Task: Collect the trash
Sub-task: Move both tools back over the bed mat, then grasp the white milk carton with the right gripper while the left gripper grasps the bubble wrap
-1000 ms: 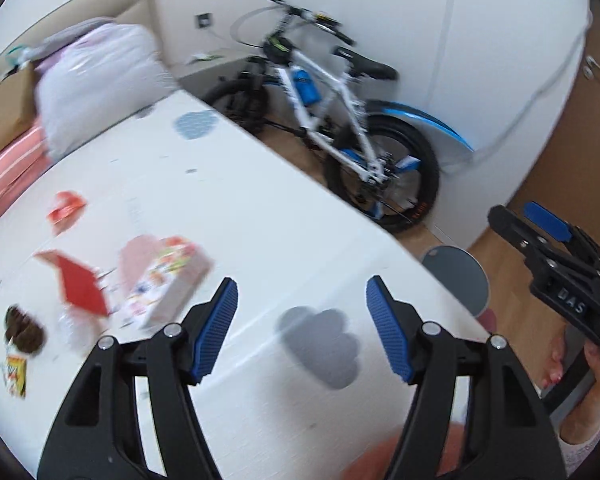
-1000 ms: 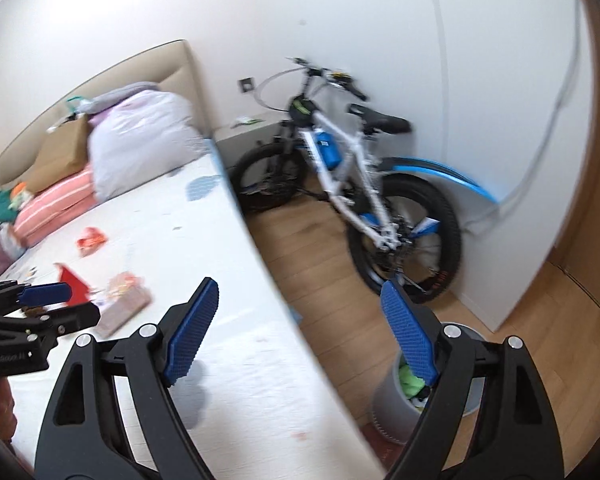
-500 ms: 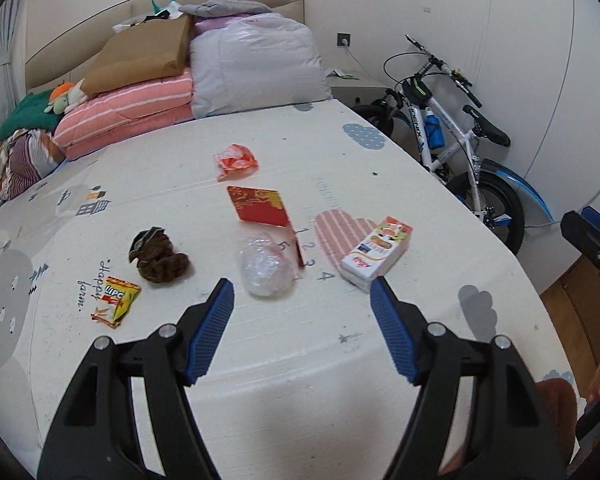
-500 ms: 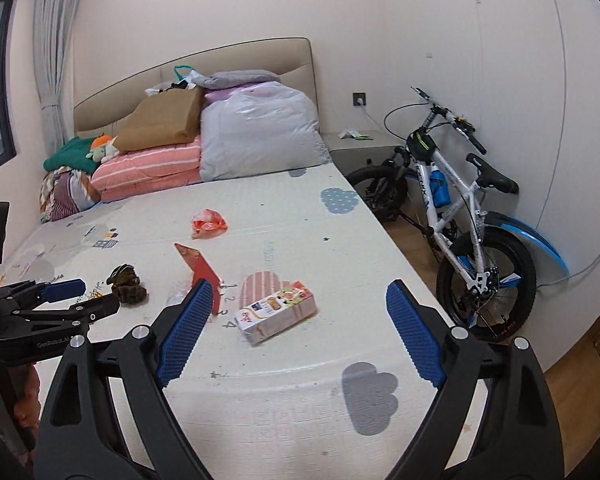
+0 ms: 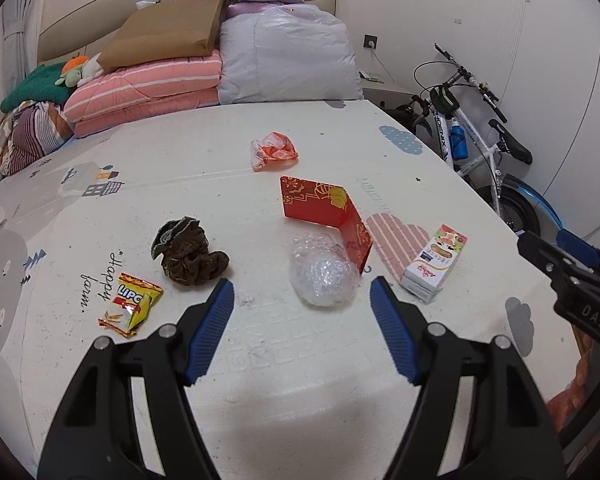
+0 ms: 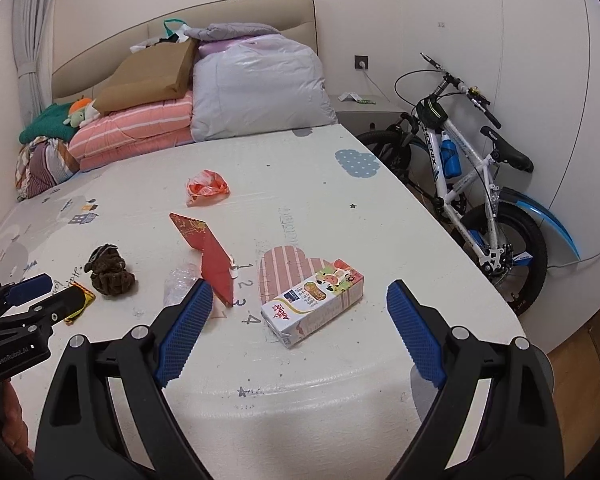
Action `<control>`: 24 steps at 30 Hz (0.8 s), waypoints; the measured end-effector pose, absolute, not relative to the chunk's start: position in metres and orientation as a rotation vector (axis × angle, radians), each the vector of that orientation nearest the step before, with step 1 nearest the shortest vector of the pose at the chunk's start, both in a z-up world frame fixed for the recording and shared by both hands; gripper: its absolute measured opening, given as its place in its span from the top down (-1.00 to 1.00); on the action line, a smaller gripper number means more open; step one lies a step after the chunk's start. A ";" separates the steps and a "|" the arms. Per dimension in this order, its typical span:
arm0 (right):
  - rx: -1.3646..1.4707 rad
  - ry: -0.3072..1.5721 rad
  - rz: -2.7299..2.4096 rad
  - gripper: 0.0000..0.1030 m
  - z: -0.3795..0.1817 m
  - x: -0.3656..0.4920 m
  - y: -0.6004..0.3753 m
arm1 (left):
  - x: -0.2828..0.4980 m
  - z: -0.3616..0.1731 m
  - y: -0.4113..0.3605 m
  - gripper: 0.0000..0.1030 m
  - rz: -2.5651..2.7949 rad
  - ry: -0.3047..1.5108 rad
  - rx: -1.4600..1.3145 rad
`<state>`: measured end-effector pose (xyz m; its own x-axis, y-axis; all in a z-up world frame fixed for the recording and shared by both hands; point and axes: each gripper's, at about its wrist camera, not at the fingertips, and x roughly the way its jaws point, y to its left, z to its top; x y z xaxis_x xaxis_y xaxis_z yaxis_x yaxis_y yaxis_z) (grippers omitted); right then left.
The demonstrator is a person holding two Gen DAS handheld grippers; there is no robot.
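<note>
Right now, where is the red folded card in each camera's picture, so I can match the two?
Left wrist view: the red card stands just right of centre, behind the plastic wad.
Right wrist view: the card stands left of centre, above the left fingertip.
Shared landmark: the milk carton, to the card's right in both.

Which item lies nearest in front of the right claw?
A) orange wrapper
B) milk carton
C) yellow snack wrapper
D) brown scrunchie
B: the milk carton lies on its side just ahead of the open right claw; the other items sit further left or further back.
</note>
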<state>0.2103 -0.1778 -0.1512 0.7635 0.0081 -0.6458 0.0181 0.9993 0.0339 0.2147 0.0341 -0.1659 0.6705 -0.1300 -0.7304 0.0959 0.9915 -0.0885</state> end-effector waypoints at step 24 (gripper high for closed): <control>0.008 0.920 -0.180 -0.63 -0.288 0.300 -0.148 | 0.265 -0.242 0.027 -0.37 -0.165 0.947 -0.051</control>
<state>0.3002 -0.1482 -0.2877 0.5915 -0.1509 -0.7920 0.1578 0.9850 -0.0698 0.2653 0.0266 -0.2419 0.5724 -0.1632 -0.8036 0.1181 0.9862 -0.1162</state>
